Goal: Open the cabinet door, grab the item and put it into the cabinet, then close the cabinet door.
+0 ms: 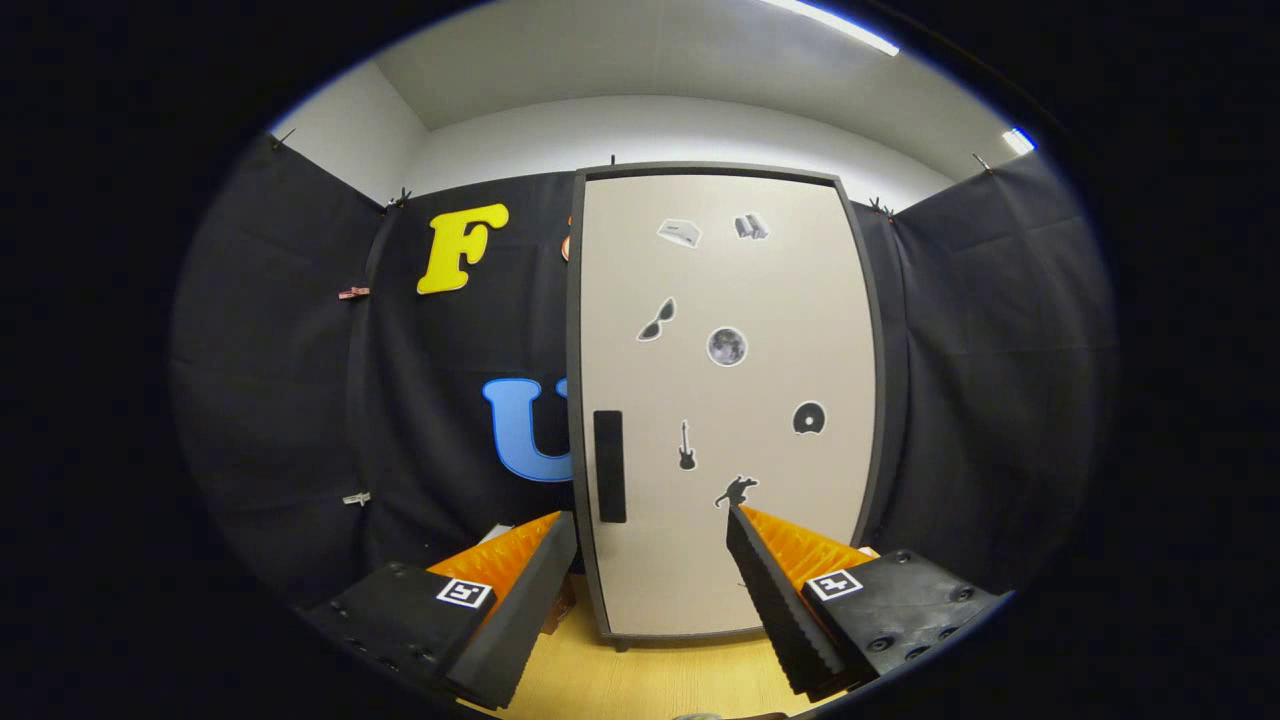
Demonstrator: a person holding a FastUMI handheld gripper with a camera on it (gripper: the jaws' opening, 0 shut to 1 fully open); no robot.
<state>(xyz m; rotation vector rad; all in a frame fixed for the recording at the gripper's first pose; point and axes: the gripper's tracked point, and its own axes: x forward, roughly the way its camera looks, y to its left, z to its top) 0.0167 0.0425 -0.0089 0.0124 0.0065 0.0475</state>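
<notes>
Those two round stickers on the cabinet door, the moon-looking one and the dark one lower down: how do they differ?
The moon sticker is a full grey mottled disc; the disc sticker is dark with a pale centre hole, like a record. The moon sticker sits higher, near the door's middle; the disc sticker lies lower, toward the edge away from the handle. Both are round and flat on the shut door, beyond the open gripper.

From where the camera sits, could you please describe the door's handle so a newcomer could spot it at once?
The tall pale cabinet door stands shut on the wooden tabletop, beyond the open, empty claw. Near its lower edge on the side of the blue letter sits the handle, a plain black upright bar, unlike the small picture stickers scattered over the door.
</notes>
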